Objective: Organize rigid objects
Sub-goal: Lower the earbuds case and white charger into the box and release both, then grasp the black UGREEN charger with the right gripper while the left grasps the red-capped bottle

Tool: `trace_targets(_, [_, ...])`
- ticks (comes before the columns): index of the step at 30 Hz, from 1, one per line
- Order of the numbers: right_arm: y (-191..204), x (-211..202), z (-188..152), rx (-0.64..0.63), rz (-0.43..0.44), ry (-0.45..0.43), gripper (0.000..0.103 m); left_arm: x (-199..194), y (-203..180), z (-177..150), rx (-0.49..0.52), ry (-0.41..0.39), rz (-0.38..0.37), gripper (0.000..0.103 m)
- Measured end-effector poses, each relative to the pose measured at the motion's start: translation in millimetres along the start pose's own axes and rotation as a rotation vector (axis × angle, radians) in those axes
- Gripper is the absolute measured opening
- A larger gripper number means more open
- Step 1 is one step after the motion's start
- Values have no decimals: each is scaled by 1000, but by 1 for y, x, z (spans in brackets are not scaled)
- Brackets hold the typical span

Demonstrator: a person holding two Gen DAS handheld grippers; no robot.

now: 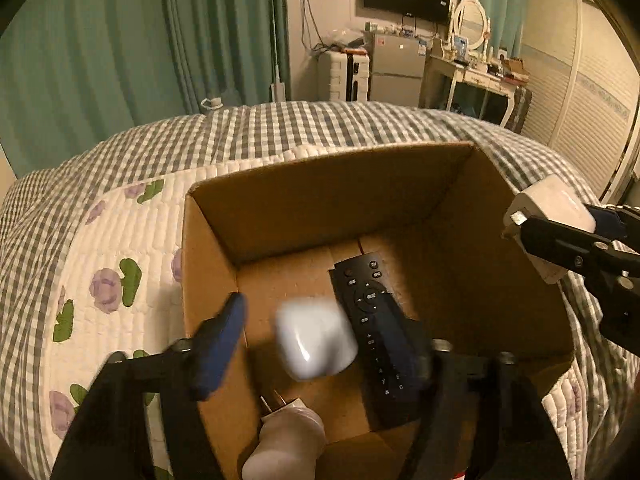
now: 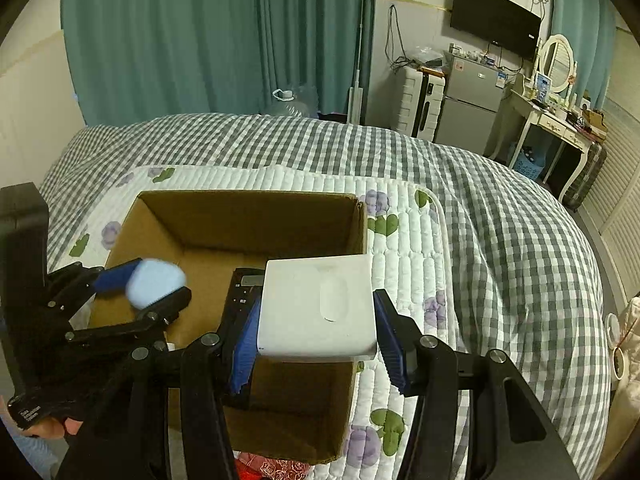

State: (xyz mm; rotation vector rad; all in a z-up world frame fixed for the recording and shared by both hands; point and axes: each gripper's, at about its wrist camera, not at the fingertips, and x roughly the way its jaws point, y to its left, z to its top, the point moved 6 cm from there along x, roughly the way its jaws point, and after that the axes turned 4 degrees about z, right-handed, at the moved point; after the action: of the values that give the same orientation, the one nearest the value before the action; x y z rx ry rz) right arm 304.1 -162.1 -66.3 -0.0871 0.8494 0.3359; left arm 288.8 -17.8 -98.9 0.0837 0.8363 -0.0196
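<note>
Bed [image 2: 500, 208]; box [image 1: 208, 248] bottom half-hidden; blurred white case [image 1: 316, 340] between left tongs [image 1: 320, 336].

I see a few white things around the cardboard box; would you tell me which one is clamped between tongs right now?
The flat white square block, pinched by the right tongs above the box. The rounded white case sits loose between the open left tongs; the plug lies inside.

A matt cardboard box [image 1: 400, 184] is seen; glossy white plastic forms the charger [image 2: 320, 308]; quilted cloth covers the bed [image 2: 500, 216].
</note>
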Motion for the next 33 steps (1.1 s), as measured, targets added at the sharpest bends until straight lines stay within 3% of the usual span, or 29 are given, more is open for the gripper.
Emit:
trace_targets(9, [4, 0, 7, 8, 6, -3, 52, -32, 11, 4, -26, -17, 7, 75])
trace_targets(11, [6, 6, 9, 11, 3, 10, 52, -39, 16, 4, -35, -24, 29, 75])
trace_targets(16, [16, 23, 12, 21, 27, 37, 52, -55, 22, -1, -76, -43, -10, 75])
trace_targets(22, [25, 35, 7, 18, 31, 70, 53, -74, 31, -1, -82, -63, 4, 75])
trace_targets(25, [21, 19, 9, 16, -9, 45, 57, -88, 36, -3, -84, -69, 15, 76])
trace_targets(30, [12, -35, 11, 21, -59, 19, 60, -128, 41, -8, -78, -96, 45, 89])
trace_targets(33, [10, -78, 7, 14, -97, -3, 70, -153, 41, -15, -91, -107, 30, 98])
